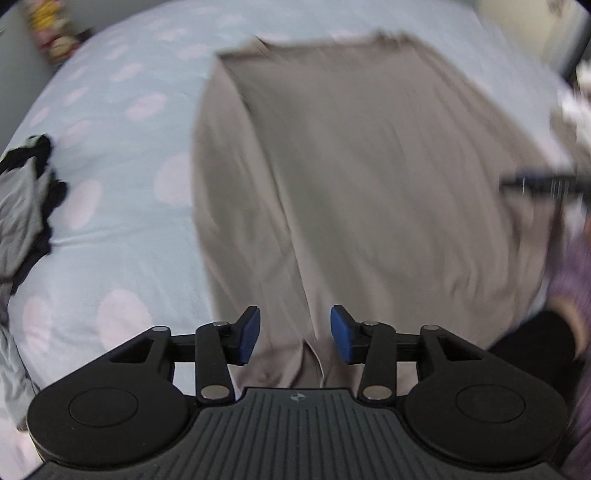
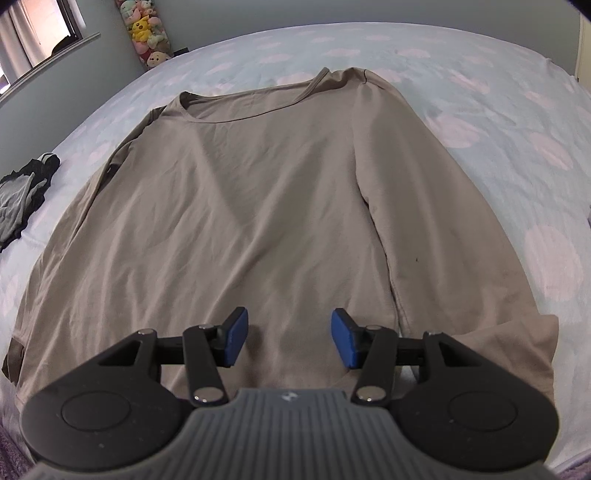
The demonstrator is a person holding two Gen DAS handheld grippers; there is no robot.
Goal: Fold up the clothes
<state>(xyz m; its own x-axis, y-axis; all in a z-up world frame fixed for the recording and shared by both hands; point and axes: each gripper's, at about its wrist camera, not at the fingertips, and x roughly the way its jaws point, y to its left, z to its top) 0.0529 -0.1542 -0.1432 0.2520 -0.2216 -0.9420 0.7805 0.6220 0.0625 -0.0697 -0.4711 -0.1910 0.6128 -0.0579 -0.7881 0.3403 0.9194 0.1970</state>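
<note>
A beige long-sleeved shirt (image 2: 258, 206) lies flat on the bed, neckline at the far end and hem toward me. Its sleeves run down along both sides; the right sleeve (image 2: 424, 221) lies straight beside the body. My right gripper (image 2: 286, 338) hovers over the hem near the middle, open, with only flat fabric below its blue pads (image 2: 345, 339). In the blurred left wrist view the shirt (image 1: 351, 184) fills the centre. My left gripper (image 1: 295, 334) stands open above the left part of the hem, where a fold of cloth runs beneath it, and nothing is pinched.
The bed sheet (image 2: 517, 110) is light blue with pink dots. A heap of grey and black clothes (image 2: 22, 199) lies at the left edge of the bed (image 1: 26, 206). Plush toys (image 2: 147, 33) and a window (image 2: 37, 29) are by the far wall. A purple sleeve (image 1: 576, 277) shows at the right.
</note>
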